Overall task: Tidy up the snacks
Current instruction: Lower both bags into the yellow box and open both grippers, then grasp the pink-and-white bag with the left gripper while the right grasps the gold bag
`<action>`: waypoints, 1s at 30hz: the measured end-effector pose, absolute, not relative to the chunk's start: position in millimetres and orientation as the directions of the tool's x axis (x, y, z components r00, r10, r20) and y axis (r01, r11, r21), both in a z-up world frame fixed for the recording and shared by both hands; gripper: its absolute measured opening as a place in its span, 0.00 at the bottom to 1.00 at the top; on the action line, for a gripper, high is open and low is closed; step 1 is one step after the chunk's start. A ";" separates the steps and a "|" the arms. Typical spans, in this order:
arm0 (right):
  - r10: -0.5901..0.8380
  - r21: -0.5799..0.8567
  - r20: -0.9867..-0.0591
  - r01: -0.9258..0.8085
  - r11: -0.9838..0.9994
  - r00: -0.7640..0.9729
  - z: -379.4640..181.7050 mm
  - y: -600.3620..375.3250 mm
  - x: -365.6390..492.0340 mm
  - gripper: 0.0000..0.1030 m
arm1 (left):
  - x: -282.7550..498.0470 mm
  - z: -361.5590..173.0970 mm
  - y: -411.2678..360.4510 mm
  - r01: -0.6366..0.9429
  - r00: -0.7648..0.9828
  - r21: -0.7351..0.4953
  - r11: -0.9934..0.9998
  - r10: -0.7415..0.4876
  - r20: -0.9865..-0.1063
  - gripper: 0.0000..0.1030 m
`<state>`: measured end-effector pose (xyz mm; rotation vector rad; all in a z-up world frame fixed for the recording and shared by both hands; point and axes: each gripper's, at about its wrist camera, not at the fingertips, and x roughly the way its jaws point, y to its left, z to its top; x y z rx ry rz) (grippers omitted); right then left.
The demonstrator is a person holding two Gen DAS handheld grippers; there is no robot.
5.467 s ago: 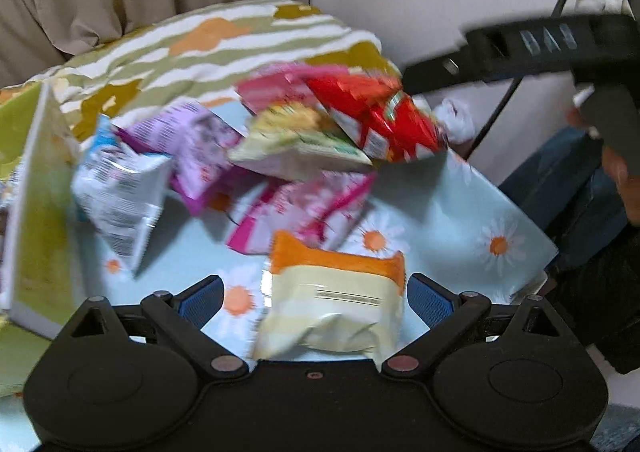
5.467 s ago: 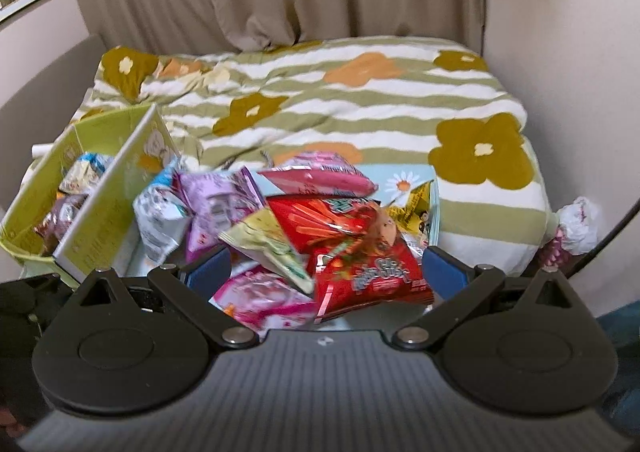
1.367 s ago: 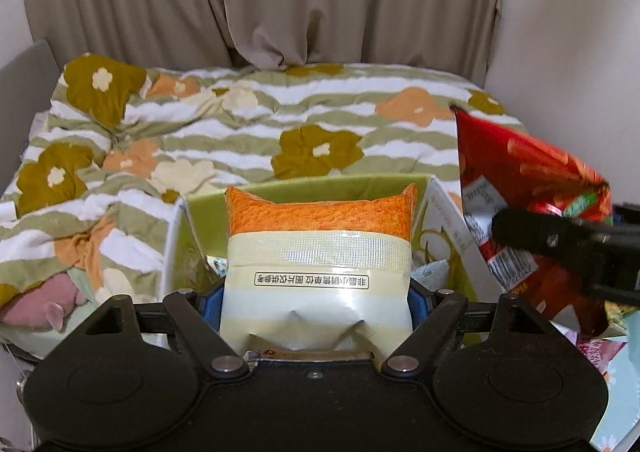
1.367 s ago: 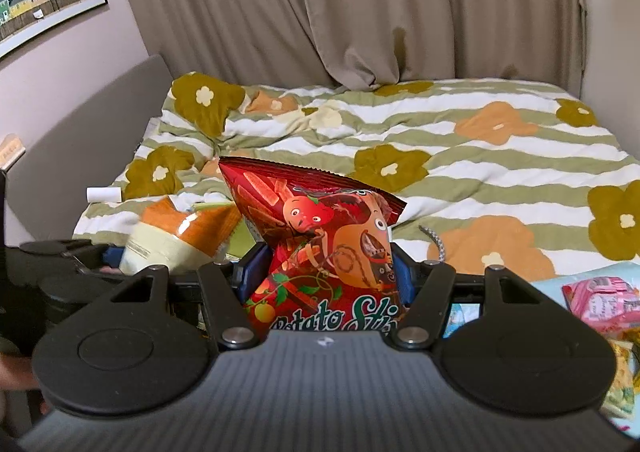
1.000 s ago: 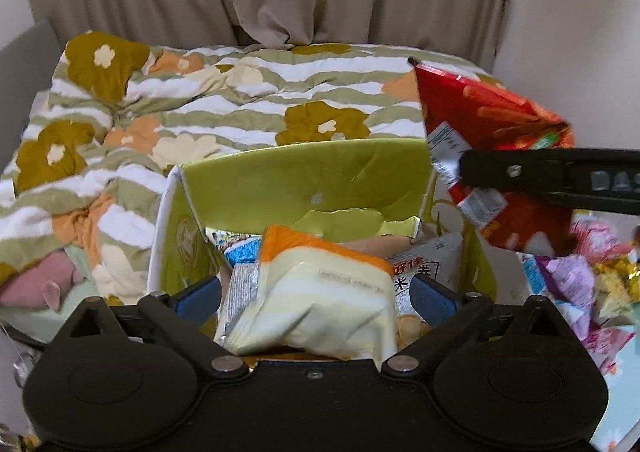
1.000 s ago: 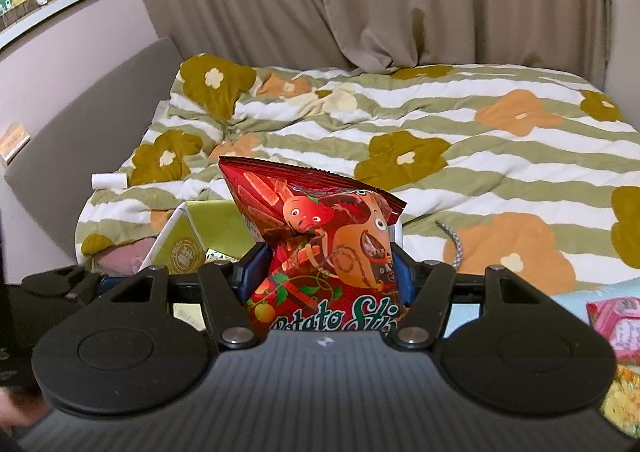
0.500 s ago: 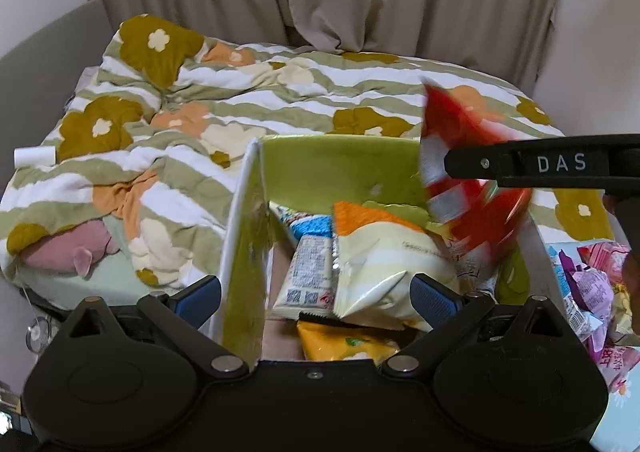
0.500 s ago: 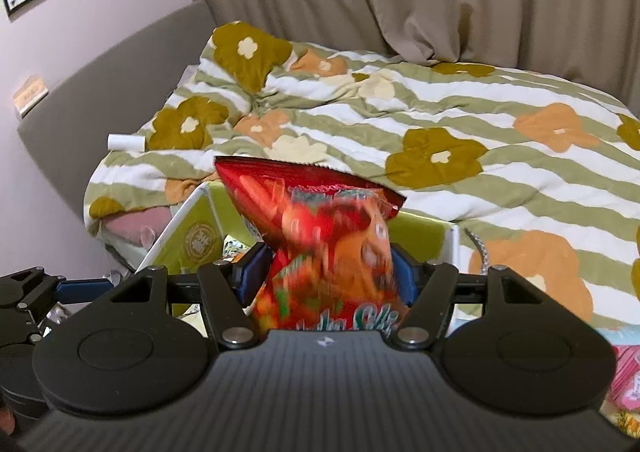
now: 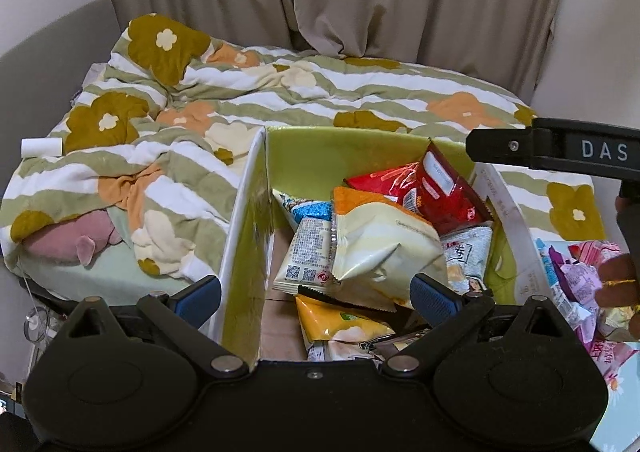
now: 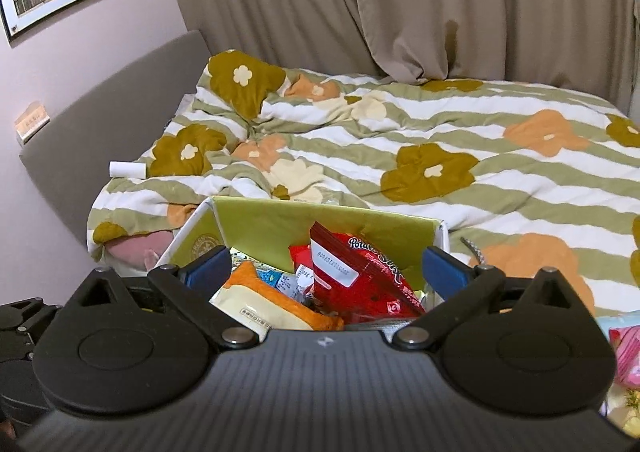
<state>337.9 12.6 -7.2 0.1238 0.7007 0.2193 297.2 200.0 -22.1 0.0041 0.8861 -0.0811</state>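
Both grippers hang over the green box (image 9: 320,156), jaws spread wide and empty — the right gripper (image 10: 326,268) has just been opening, and the red snack bag (image 10: 360,276) lies in the box beside the orange-topped bag (image 9: 380,244). Packets beneath are half buried; the left gripper (image 9: 314,294) straddles the box's wall.

Both grippers point steeply downward. The left gripper (image 9: 316,294) stands with jaws wide apart, nothing pressed between them. The right gripper (image 10: 327,267) has just spread its jaws fully, pads gripping nothing.
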 end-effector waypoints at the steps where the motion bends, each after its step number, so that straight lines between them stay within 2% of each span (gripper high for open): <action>1: 0.237 0.182 -0.619 -0.156 0.971 0.749 -4.7 12.1 334.4 1.00 | 294.9 -19.6 199.9 0.073 0.636 -0.027 0.997 -0.067 -0.769 0.99; 8: 0.210 0.171 -0.587 -0.134 0.976 0.782 13.7 9.2 303.5 1.00 | 272.6 2.7 200.0 0.074 0.694 -0.004 0.997 -0.055 -0.718 0.99; 15: 0.153 0.146 -0.560 -0.085 0.986 0.814 31.3 5.6 260.0 1.00 | 242.7 22.5 192.6 0.133 0.736 0.009 0.991 -0.092 -0.671 0.99; 20: 0.104 0.159 -0.548 -0.018 0.987 0.830 39.4 -4.7 220.1 1.00 | 223.8 29.5 178.9 0.215 0.738 -0.003 0.977 -0.165 -0.654 0.99; 25: -0.011 0.121 -0.542 0.091 0.988 0.840 44.3 -22.7 177.3 1.00 | 207.6 31.0 158.1 0.320 0.728 -0.044 0.947 -0.275 -0.628 0.99; 30: -0.114 0.083 -0.543 0.189 0.979 0.832 42.7 -57.3 139.2 1.00 | 191.0 28.8 122.5 0.380 0.724 -0.036 0.924 -0.321 -0.611 0.99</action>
